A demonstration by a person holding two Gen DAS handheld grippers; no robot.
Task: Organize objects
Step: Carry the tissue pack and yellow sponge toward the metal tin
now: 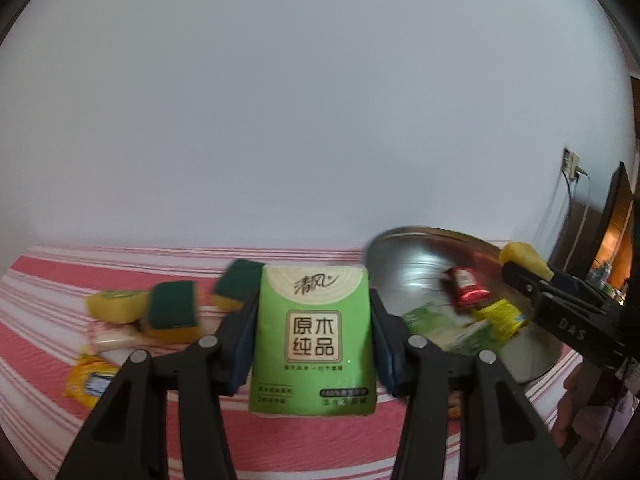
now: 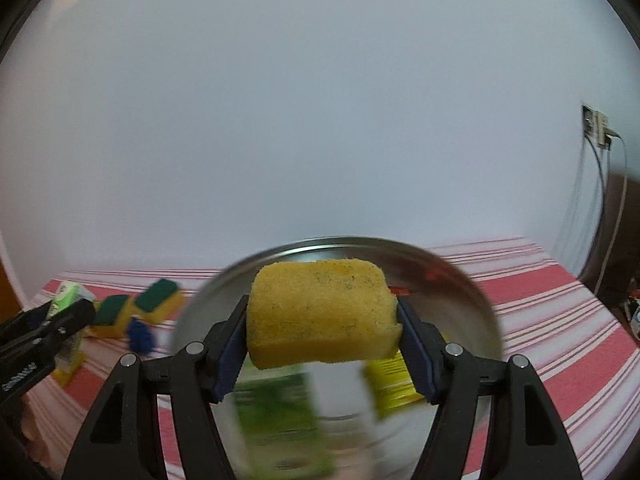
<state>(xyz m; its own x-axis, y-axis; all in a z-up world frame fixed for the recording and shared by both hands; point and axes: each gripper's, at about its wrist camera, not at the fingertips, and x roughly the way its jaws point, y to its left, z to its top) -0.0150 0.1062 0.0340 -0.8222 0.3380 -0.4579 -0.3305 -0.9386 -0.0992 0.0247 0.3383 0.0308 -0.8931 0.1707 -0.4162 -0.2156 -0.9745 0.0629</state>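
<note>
Left gripper [image 1: 314, 338] clamped on upright green tissue pack [image 1: 314, 340], right gripper [image 2: 322, 334] pinching yellow sponge [image 2: 322, 316] above steel bowl [image 2: 472, 312] at right, presumably for collecting loose items there

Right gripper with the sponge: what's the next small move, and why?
Probably lower it a little and open. The right gripper holds the yellow sponge above the metal bowl, where other packets already lie.
</note>
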